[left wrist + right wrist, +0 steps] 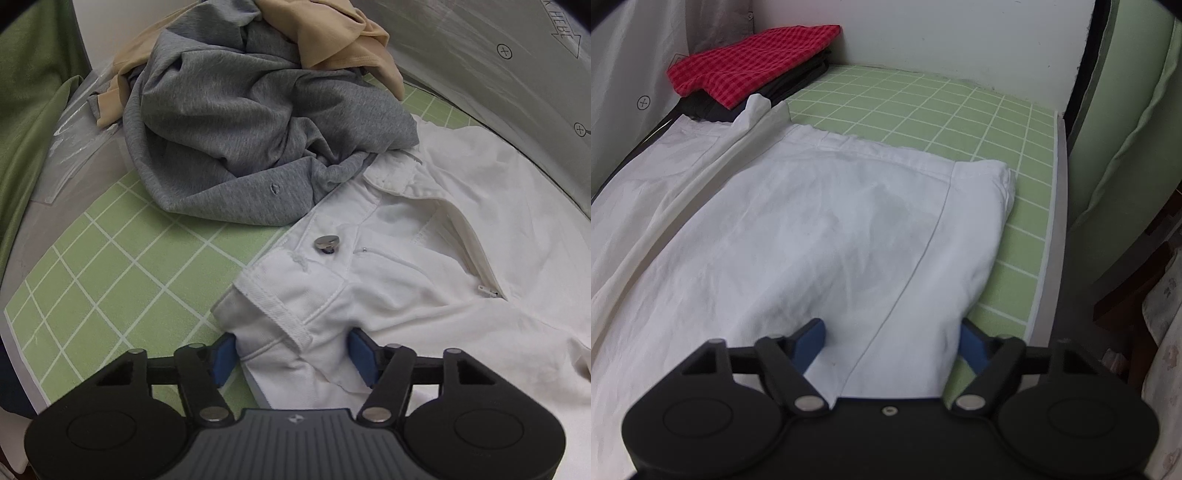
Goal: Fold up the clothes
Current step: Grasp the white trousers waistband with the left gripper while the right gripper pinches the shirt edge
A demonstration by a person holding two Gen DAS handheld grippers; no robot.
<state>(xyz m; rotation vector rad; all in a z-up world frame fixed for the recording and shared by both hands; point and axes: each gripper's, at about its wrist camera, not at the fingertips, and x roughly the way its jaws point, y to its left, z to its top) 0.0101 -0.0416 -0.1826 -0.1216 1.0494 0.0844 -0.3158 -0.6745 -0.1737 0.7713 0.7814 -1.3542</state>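
White trousers (424, 266) lie flat on the green grid mat (110, 277), waistband with a metal button (327, 243) and open zip toward the left gripper. My left gripper (293, 354) is open, its blue pads either side of the waistband corner. In the right wrist view the trouser legs (820, 229) stretch away over the mat (923, 107). My right gripper (892, 345) is open, its pads straddling the near edge of the leg cloth.
A crumpled grey garment (251, 140) and a tan one (332, 33) are piled behind the waistband. A folded red checked cloth (750, 70) on dark folded clothes sits at the far left corner. The table edge (1054, 221) runs along the right.
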